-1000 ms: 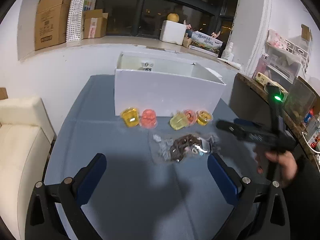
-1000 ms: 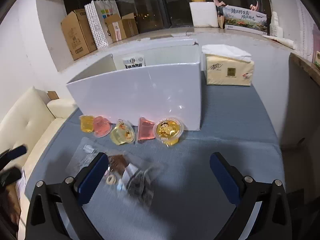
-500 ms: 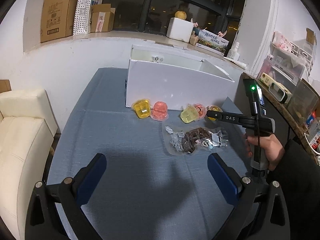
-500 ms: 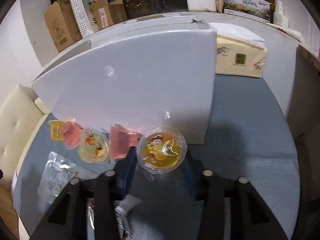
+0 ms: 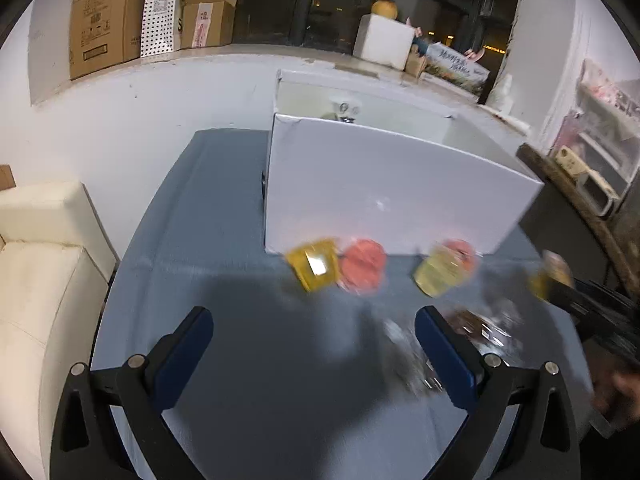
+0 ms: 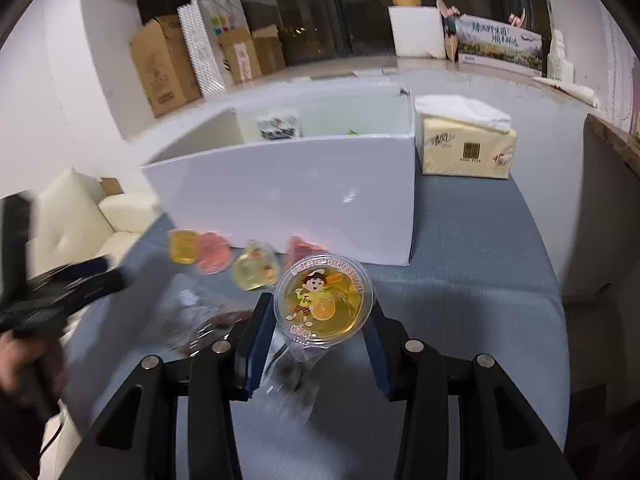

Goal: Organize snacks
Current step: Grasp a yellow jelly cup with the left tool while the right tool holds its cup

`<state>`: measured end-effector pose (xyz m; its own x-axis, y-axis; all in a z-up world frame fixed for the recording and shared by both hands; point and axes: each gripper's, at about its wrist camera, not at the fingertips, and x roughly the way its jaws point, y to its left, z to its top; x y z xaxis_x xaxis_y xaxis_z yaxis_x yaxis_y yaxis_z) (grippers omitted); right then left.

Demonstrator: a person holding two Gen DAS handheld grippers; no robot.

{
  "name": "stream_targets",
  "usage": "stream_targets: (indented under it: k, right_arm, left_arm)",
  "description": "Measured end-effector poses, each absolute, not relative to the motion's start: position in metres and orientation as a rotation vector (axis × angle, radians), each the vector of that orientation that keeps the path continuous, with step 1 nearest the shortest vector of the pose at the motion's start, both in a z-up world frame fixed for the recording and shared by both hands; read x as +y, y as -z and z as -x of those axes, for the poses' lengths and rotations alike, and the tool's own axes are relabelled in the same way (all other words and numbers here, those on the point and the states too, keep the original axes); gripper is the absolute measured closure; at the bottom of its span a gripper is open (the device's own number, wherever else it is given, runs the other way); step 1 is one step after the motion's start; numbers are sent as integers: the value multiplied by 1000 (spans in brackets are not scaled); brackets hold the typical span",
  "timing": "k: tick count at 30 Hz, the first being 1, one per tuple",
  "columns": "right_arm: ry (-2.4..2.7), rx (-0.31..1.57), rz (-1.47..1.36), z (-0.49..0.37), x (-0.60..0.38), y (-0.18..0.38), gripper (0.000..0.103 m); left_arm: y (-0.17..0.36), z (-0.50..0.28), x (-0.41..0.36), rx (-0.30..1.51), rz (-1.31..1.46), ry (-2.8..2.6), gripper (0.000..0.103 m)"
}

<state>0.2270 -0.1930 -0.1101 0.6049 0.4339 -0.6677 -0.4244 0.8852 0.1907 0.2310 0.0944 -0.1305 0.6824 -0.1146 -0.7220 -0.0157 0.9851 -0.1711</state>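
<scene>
My right gripper (image 6: 322, 316) is shut on an orange jelly cup (image 6: 324, 304) with a cartoon lid, held above the blue table in front of the white box (image 6: 304, 196). In the left wrist view that cup (image 5: 550, 276) shows at the right, blurred. Several jelly cups lie along the box front: yellow (image 5: 314, 264), pink (image 5: 364, 266), pale yellow (image 5: 440, 270). A clear bag of snacks (image 5: 476, 330) lies nearer. My left gripper (image 5: 314, 334) is open and empty above the table, short of the yellow and pink cups.
The white box (image 5: 392, 196) is open-topped with packets inside. A tissue pack (image 6: 466, 148) stands right of it. A cream sofa (image 5: 40, 264) is at the table's left edge. Cardboard boxes (image 5: 108, 16) sit on the back ledge.
My right gripper closed on the orange jelly cup and lifted it off the table. My left gripper moved forward and right, toward the yellow and pink cups.
</scene>
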Motion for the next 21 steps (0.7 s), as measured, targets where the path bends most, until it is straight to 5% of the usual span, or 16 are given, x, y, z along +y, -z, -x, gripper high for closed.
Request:
stream_targets:
  k: [13, 15, 21]
  right_arm:
    - [-520, 725, -78, -182, -211, 87, 56]
    - [-524, 724, -87, -181, -213, 87, 56]
    - [-528, 722, -84, -178, -213, 88, 56]
  left_arm:
    - [159, -294, 95, 885, 168, -22, 3]
    - [164, -299, 95, 909, 170, -5, 50]
    - [167, -301, 92, 924, 141, 19, 65]
